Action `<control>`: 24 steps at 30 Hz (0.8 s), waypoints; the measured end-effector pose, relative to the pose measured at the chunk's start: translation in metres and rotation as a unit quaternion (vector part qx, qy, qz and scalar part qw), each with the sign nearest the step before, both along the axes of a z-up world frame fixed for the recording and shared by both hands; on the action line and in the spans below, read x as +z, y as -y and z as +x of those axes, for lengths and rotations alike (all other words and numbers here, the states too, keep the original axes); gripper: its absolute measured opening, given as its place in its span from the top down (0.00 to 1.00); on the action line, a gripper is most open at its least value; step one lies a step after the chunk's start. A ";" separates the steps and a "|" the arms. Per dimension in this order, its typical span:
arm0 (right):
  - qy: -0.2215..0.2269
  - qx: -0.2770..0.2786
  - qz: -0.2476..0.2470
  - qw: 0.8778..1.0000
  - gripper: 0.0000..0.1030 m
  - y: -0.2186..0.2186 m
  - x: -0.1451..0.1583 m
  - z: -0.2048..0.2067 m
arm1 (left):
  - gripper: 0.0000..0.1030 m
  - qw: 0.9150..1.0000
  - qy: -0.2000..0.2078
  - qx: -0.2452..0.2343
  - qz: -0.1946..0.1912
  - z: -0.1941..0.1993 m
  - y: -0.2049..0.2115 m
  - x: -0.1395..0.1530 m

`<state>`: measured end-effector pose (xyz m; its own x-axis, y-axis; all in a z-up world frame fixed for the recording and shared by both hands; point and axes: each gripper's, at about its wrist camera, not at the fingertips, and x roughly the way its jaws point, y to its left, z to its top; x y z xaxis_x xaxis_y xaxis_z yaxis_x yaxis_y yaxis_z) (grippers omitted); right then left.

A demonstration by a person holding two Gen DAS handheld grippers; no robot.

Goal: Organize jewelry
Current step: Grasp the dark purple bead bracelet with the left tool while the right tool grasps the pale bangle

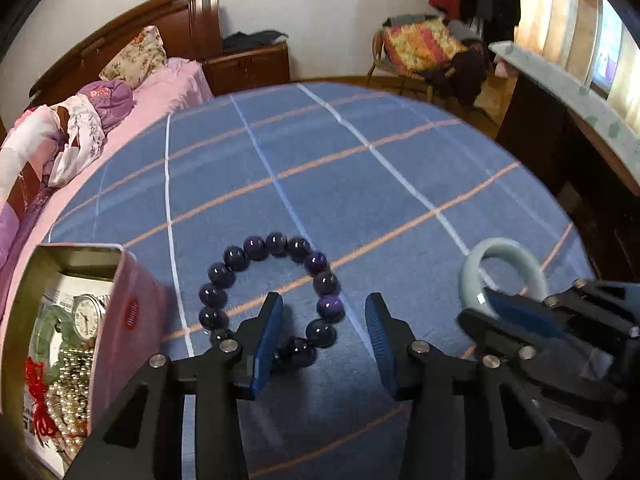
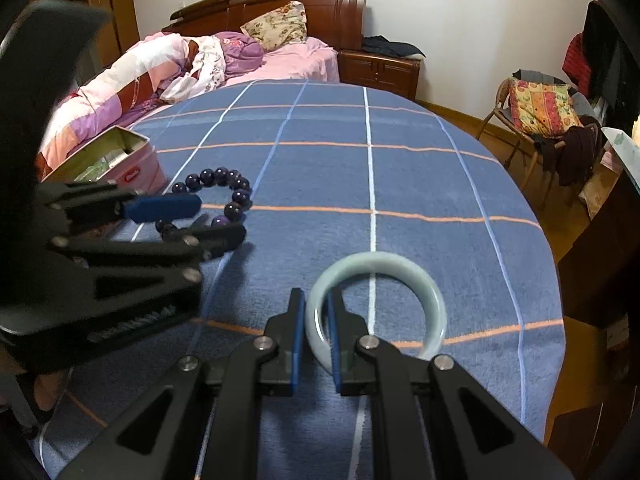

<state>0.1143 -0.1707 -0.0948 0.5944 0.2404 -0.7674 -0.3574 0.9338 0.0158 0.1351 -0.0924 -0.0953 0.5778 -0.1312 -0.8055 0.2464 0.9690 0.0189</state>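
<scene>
Purple bead bracelet (image 1: 272,296) lies on the blue checked cloth (image 1: 360,184), its near beads between the spread left gripper (image 1: 322,344). Right gripper (image 2: 316,344) pinches the pale jade bangle (image 2: 400,268). Left: open pink tin (image 1: 124,320) holding a watch (image 1: 86,316), pearls (image 1: 72,392) and green beads; its label is unreadable.

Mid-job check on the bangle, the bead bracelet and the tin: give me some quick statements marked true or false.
1. The right gripper is shut on the pale green bangle. True.
2. The purple bead bracelet is inside the tin. False: it lies on the blue blanket beside the tin.
3. The tin is empty. False: it holds a watch, pearls and other pieces.
4. The left gripper straddles the near part of the bead bracelet, with one finger inside the loop. True.
5. The bangle is purple. False: it is pale green.
</scene>
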 end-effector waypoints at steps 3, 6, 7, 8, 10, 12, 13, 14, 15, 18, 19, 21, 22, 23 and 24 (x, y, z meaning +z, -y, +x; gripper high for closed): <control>0.000 0.000 -0.001 1.000 0.86 0.000 0.000 0.000 | 0.86 1.000 0.006 -0.008 -0.009 -0.001 0.000 0.001; 0.001 0.000 -0.002 1.000 0.86 0.000 0.000 0.000 | 0.87 1.000 0.009 -0.009 -0.003 -0.004 0.002 0.003; 0.002 0.001 -0.002 1.000 0.86 0.000 0.000 0.000 | 0.87 1.000 0.010 -0.009 -0.004 -0.005 0.002 0.003; 0.003 0.002 -0.002 1.000 0.86 0.001 0.001 0.000 | 0.87 1.000 0.012 -0.008 -0.004 -0.007 0.001 0.003; 0.006 0.002 -0.003 1.000 0.87 0.001 0.001 -0.002 | 0.87 1.000 0.016 -0.003 -0.004 -0.011 0.001 0.004; 0.011 0.002 -0.001 1.000 0.87 0.001 0.002 -0.004 | 0.87 1.000 0.025 0.001 -0.003 -0.014 -0.001 0.007; 0.014 0.002 0.000 1.000 0.87 0.002 0.003 -0.004 | 0.87 0.999 0.032 0.002 -0.003 -0.016 -0.003 0.010; 0.016 0.002 0.001 1.000 0.87 0.002 0.003 -0.005 | 0.87 0.999 0.037 0.002 -0.002 -0.018 -0.003 0.012; 0.018 0.002 0.001 1.000 0.87 0.003 0.004 -0.006 | 0.87 0.999 0.042 0.004 -0.001 -0.020 -0.003 0.014; 0.031 0.004 0.001 0.999 0.87 0.002 0.006 -0.010 | 0.87 0.998 0.055 0.005 -0.003 -0.027 -0.005 0.020; 0.038 0.005 0.001 0.999 0.87 0.002 0.007 -0.012 | 0.87 0.998 0.060 0.007 -0.005 -0.030 -0.007 0.024; 0.046 0.007 0.001 0.999 0.87 0.000 0.010 -0.014 | 0.87 0.998 0.067 0.010 -0.008 -0.034 -0.011 0.028; 0.048 0.008 0.002 0.999 0.87 0.000 0.010 -0.015 | 0.87 0.997 0.072 0.012 -0.013 -0.036 -0.013 0.032; 0.049 0.009 0.003 0.999 0.87 -0.001 0.011 -0.016 | 0.87 0.997 0.074 0.014 -0.016 -0.038 -0.016 0.034; 0.050 0.010 0.004 0.999 0.87 -0.001 0.012 -0.016 | 0.87 0.997 0.077 0.016 -0.019 -0.040 -0.017 0.037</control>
<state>0.0979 -0.1693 -0.0827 0.6627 0.2592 -0.7026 -0.3767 0.9262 -0.0135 0.0954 -0.0750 -0.0582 0.6987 -0.1396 -0.7016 0.2130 0.9769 0.0177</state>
